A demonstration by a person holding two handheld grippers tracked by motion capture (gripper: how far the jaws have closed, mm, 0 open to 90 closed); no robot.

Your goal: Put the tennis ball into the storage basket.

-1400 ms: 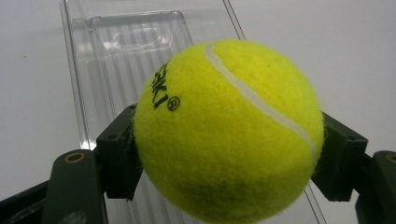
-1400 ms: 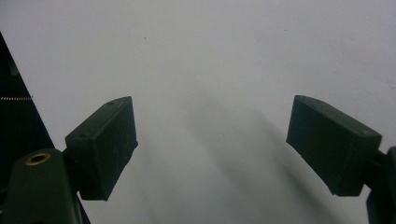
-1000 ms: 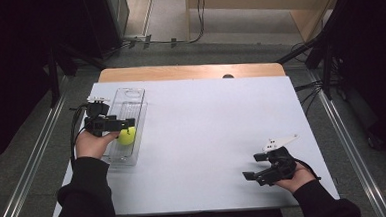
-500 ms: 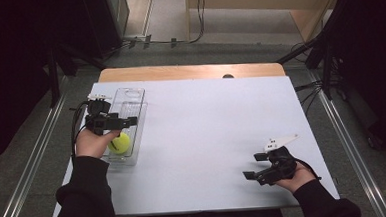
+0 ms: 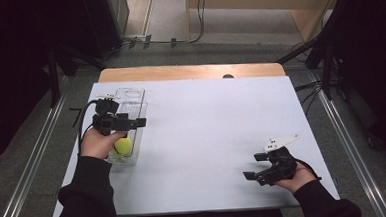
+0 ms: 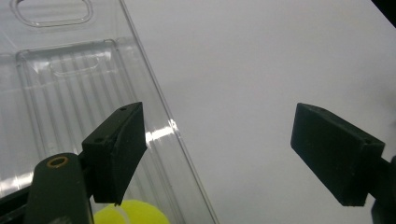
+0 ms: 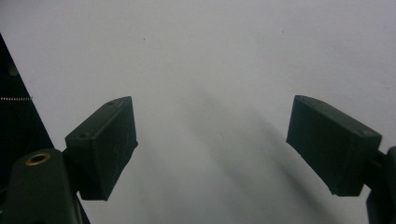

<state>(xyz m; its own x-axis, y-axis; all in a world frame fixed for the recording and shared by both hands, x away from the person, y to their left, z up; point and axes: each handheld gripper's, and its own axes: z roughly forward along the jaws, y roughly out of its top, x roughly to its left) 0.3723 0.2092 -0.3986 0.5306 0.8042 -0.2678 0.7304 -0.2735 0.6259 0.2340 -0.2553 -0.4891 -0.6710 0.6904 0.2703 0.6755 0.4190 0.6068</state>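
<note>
A yellow-green ball lies in the near end of a clear plastic tray at the table's left. My left gripper hovers just above the tray, pointing right. Its jaws have just been opening and stand open with nothing between them. In the left gripper view the ball peeks out below the left jaw, and the tray's ribbed floor lies beyond it under the left gripper. My right gripper rests open near the front right of the table, and the right gripper view has the right gripper over bare white surface.
The white table top stretches between the two hands. A wooden strip runs along its far edge. Metal rails and cables lie on the floor to both sides.
The ball has gone from under the left jaws toward the near end of the tray. The left gripper has lifted slightly. The right hand has not moved.
</note>
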